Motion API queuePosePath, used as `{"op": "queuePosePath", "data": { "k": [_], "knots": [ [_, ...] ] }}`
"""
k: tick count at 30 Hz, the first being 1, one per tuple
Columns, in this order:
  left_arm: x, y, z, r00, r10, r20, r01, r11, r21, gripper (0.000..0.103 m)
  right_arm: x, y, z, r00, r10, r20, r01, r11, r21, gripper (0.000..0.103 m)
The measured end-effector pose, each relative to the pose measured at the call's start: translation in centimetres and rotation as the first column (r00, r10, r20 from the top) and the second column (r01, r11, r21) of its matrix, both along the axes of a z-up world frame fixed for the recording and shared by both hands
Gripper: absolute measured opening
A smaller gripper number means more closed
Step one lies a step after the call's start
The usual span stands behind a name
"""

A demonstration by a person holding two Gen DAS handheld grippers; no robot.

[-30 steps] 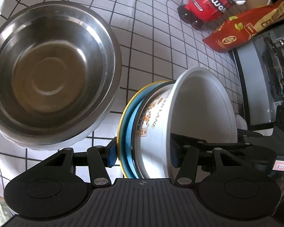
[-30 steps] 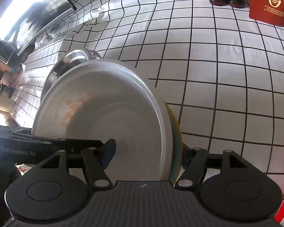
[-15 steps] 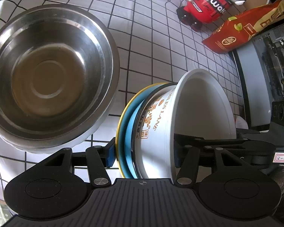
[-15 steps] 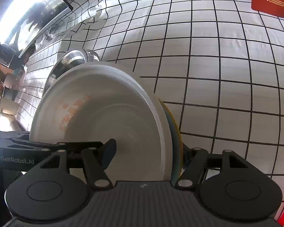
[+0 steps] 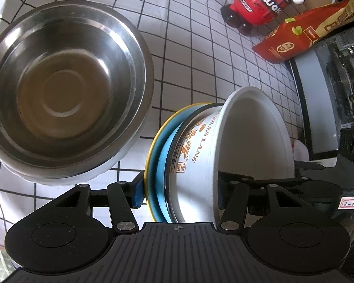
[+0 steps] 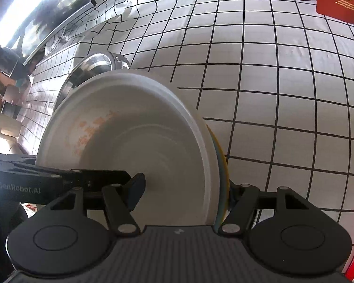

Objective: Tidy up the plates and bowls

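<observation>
Both grippers clamp one nested stack of dishes on its edge, just beside the steel bowl.

The left gripper [image 5: 179, 195] has its blue pads [image 5: 138, 194] pressed on the yellow-rimmed plate [image 5: 152, 155] on one side and inside the white bowl [image 5: 254, 139] on the other; the right gripper [image 6: 184, 188] pinches the same stack from the opposite side, one finger in the bowl's hollow. The stack hangs tilted above the checked tablecloth [image 5: 188, 54], close to the steel bowl [image 5: 63, 87]. My worry: plate, blue dish [image 5: 165, 158] and bowl sit loosely nested, so uneven release could let one slide out. The steel bowl crowds the left; the toy figure [image 5: 259, 2] and red packet [image 5: 304, 35] sit well apart at the far edge.
</observation>
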State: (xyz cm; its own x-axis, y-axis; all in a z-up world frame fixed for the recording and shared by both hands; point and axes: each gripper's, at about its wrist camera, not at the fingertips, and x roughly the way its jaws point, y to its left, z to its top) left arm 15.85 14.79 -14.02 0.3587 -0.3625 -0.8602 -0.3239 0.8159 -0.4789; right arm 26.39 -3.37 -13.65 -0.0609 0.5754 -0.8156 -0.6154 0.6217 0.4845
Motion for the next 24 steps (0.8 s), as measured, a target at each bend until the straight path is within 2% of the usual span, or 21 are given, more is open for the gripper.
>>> {"op": "queuePosePath", "data": {
  "k": [24],
  "knots": [
    [-0.34, 0.08, -0.1, 1.0, 0.003, 0.002, -0.003, 1.0, -0.014, 0.061, -0.43, -0.62, -0.17, 1.0, -0.007, -0.023, 0.008, 1.0, 0.027, 0.067]
  ]
}}
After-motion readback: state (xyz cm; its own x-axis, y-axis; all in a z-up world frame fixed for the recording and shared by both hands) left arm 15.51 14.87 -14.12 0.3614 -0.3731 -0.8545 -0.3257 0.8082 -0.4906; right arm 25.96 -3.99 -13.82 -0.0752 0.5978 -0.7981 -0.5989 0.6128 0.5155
